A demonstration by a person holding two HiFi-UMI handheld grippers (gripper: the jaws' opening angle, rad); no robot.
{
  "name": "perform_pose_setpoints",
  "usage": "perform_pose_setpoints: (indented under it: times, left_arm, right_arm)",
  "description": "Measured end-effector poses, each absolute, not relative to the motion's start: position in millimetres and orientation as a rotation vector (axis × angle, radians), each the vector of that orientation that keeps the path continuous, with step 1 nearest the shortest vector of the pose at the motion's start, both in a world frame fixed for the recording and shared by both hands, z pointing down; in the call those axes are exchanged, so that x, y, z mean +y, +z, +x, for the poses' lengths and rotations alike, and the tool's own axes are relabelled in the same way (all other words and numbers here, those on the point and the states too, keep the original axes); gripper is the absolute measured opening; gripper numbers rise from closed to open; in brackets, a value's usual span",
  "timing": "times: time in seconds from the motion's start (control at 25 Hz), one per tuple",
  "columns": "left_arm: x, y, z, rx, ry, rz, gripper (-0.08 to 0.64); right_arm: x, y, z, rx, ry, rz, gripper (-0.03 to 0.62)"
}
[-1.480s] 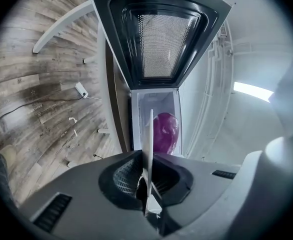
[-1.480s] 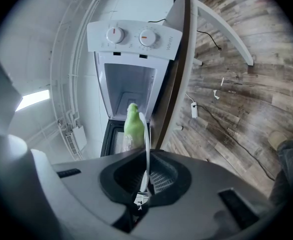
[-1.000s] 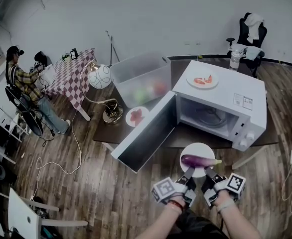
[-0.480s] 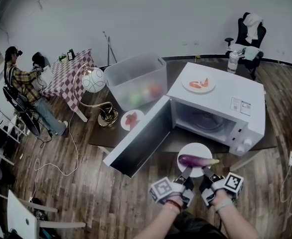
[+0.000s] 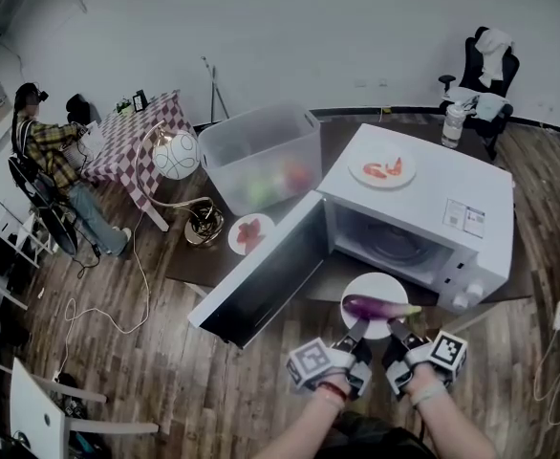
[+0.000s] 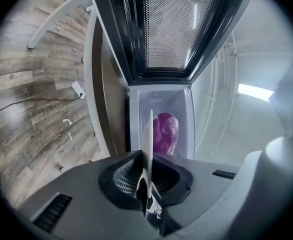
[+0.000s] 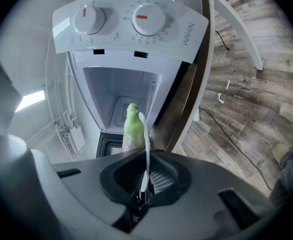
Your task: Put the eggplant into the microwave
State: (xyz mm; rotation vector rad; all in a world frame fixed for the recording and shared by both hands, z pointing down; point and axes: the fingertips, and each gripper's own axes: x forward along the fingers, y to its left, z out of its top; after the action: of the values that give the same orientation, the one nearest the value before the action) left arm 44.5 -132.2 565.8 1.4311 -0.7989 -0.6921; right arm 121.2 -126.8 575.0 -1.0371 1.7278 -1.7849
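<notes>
the left gripper point(image 5: 355, 332) and the right gripper point(image 5: 400, 336) are holding a round white plate point(image 5: 376, 282) between them, just in front of the white box-shaped microwave point(image 5: 452, 194). the left gripper's jaws are clamping together on the plate's thin rim, which is showing edge-on between them in the left gripper view. the right gripper's jaws are likewise pinching the rim on the opposite side.

the long purple eggplant point(image 5: 377, 307) is lying across the plate, its green stem end point(image 7: 132, 125) pointing toward the right gripper and its purple body sitting nearer the left one. it is resting outside the oven, level with the open cavity.

the microwave is standing on a dark brown wooden table point(image 5: 342, 137). its dark-windowed door point(image 5: 261, 280) is hanging wide open toward the left. two round white dials with orange marks point(image 7: 149, 18) are showing on the control panel in the right gripper view.

on the microwave's top a second white plate with red pieces point(image 5: 383, 168) is sitting. behind the door a clear plastic storage bin point(image 5: 261, 151) is holding green and red items, and near it a small plate with red food point(image 5: 249, 232) and a brass lamp with a white globe shade point(image 5: 177, 154) are standing
</notes>
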Motion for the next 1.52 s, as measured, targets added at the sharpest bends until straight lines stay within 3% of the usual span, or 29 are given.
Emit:
perform_pose_setpoints:
  times: [1.52]
  left_arm:
    - [-184.8,561.2,55.5,-0.771,-0.684,1.454,0.023]
  right_arm:
    - [-175.5,572.9,130.3,1.679,-1.737,-1.034,0.008]
